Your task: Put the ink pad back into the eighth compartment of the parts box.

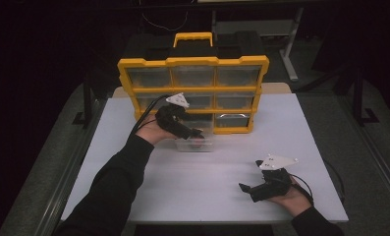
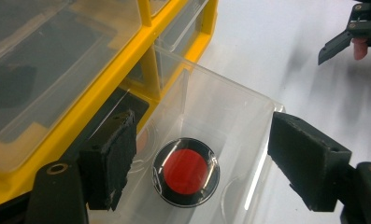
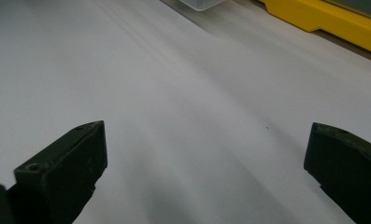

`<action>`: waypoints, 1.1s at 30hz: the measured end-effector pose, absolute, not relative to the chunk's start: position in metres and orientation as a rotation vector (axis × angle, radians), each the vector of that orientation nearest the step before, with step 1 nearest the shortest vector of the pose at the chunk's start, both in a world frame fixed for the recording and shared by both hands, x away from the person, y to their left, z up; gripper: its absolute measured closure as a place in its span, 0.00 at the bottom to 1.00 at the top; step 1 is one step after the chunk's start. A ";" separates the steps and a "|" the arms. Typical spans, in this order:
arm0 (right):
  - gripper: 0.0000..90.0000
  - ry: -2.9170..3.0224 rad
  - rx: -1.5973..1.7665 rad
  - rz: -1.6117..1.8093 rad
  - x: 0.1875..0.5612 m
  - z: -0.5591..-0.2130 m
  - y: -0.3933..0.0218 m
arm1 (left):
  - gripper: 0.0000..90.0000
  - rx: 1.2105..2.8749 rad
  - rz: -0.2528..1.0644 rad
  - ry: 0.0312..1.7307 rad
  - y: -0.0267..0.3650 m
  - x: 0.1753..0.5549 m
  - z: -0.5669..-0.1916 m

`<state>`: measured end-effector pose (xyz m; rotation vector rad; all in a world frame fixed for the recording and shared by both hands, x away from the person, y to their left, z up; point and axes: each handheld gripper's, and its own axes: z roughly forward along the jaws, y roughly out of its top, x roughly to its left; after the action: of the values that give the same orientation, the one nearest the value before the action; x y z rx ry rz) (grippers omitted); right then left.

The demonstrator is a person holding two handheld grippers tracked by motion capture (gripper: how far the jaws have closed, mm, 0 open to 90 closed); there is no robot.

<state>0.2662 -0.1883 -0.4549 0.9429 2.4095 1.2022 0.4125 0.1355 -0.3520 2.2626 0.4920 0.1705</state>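
Observation:
A yellow organizer [image 1: 192, 93] with clear drawers stands upright at the back of the white table [image 1: 212, 196]. One clear drawer [image 1: 195, 144] is pulled out onto the table in front of it. Inside the drawer [image 2: 230, 116] lies a round black-rimmed disc with a red centre [image 2: 186, 171]. My left gripper [image 2: 197, 156] hangs open over the drawer, its jaws on either side of the disc and above it. My left gripper [image 1: 195, 132] reaches in from the left in the high view. My right gripper [image 1: 244, 188] rests open near the front right of the table, nothing between its jaws [image 3: 206, 154].
The organizer's yellow frame [image 2: 94, 98] runs close along the left jaw. An empty slot [image 1: 202, 120] sits in the bottom row. A corner of the clear drawer [image 3: 197, 3] and the yellow base [image 3: 332, 21] lie far ahead of the right gripper. Dark floor surrounds the table.

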 end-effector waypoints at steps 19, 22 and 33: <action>0.00 2.407 0.938 1.198 0.265 -0.454 -0.188 | 0.15 2.180 0.221 0.536 0.173 0.377 -0.356; 0.00 2.409 0.937 1.197 0.265 -0.455 -0.188 | 0.14 2.166 0.232 0.548 0.181 0.371 -0.361; 0.00 2.411 0.935 1.194 0.264 -0.454 -0.188 | 0.10 2.142 0.250 0.578 0.203 0.349 -0.381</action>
<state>0.2643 -0.1875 -0.4545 0.9354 2.4109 1.1939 0.3494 0.2033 -0.3810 2.1416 0.5779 0.2504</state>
